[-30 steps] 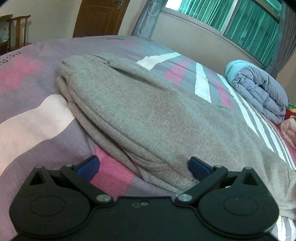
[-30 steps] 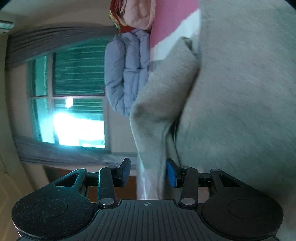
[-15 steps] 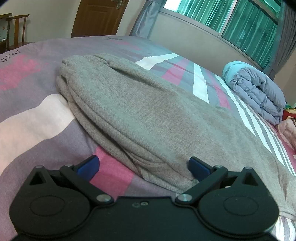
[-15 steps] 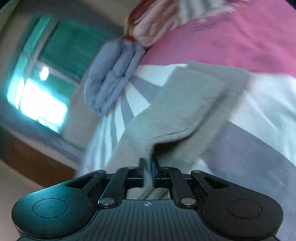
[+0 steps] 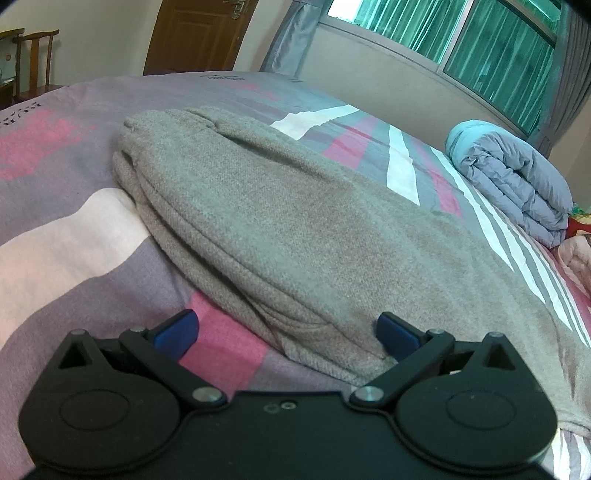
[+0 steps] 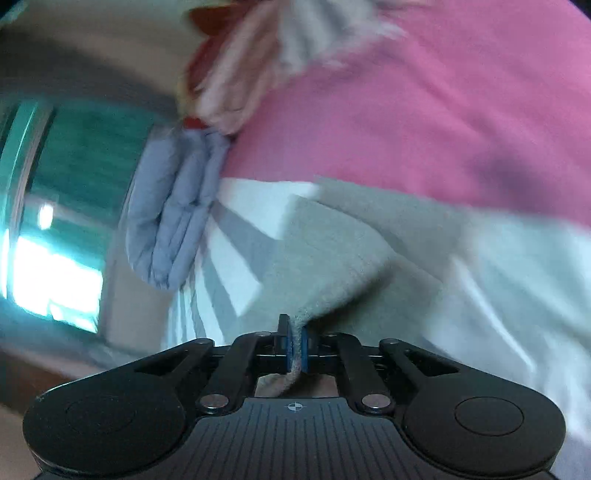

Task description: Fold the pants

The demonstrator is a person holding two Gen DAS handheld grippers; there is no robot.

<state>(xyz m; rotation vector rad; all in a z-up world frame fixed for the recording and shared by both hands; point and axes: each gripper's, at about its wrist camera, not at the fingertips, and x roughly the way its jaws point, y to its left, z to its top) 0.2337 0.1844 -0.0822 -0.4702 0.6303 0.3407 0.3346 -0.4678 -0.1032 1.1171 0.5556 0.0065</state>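
Note:
Grey knit pants (image 5: 295, 229) lie folded lengthwise on a striped bedspread (image 5: 55, 229), reaching from the far left toward the near right in the left wrist view. My left gripper (image 5: 288, 332) stands open over their near edge, its blue pads wide apart and not pressing on the cloth. In the blurred right wrist view, my right gripper (image 6: 294, 350) is shut on a thin edge of the grey pants (image 6: 332, 258), and the cloth rises from the bed into the pinch.
A rolled blue-grey quilt (image 5: 513, 184) lies at the far right of the bed, below a green-curtained window (image 5: 461, 40). A brown door (image 5: 199, 33) and a wooden chair (image 5: 33, 55) stand beyond the bed's far side. Pink bedding (image 6: 424, 110) fills the upper right wrist view.
My right gripper closed from open onto the pants' edge and rolled and lifted with it, so its view swung across the bed. The left gripper and the pants under it stayed still.

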